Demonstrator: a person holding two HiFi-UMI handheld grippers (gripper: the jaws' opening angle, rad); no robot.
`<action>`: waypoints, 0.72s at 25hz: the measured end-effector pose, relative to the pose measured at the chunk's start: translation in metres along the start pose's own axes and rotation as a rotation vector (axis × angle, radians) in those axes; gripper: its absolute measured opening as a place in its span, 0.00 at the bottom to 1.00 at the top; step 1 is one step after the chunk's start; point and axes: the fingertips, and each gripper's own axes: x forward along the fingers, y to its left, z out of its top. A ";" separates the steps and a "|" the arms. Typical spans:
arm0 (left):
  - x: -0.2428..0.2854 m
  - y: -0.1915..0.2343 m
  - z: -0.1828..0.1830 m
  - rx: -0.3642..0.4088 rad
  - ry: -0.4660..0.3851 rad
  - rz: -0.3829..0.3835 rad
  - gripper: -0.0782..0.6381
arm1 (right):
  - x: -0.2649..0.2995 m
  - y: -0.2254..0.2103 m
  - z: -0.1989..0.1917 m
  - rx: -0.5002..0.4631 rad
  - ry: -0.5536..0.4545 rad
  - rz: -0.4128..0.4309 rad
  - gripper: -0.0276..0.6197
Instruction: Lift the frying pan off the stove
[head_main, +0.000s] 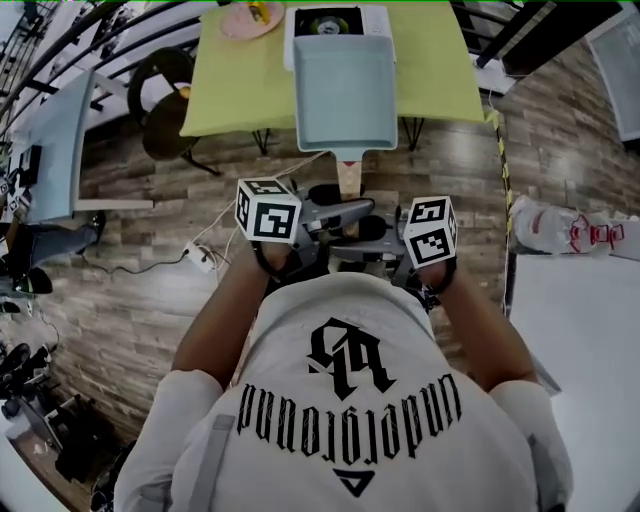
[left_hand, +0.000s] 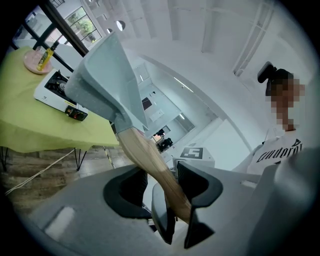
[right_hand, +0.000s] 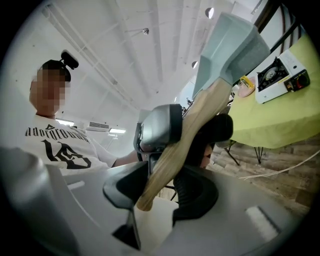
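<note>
Together left claw (left_hand: 181, 209), right claw (right_hand: 157, 187) pinch frying pan (head_main: 345, 95) handle (left_hand: 150, 160); pan extends ahead.

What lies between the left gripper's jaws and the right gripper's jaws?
The wooden handle of the frying pan. In the head view it runs between left gripper and right gripper; both clamp it.

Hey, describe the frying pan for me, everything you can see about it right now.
The frying pan is square, pale grey-blue and deep-walled, and it looks empty. It has a light wooden handle. It is held in the air, clear of the white stove, over the near edge of the green-covered table. The left gripper and right gripper both clamp the handle; nothing else touches the pan.
</note>
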 end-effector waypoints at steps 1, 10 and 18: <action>-0.004 -0.004 -0.004 0.002 0.000 -0.002 0.39 | 0.004 0.005 -0.003 -0.001 -0.002 0.002 0.29; -0.055 -0.030 -0.026 0.022 0.021 -0.034 0.39 | 0.054 0.035 -0.020 -0.018 -0.029 -0.021 0.29; -0.117 -0.043 -0.048 0.041 0.074 -0.066 0.40 | 0.119 0.056 -0.032 -0.018 -0.089 -0.048 0.29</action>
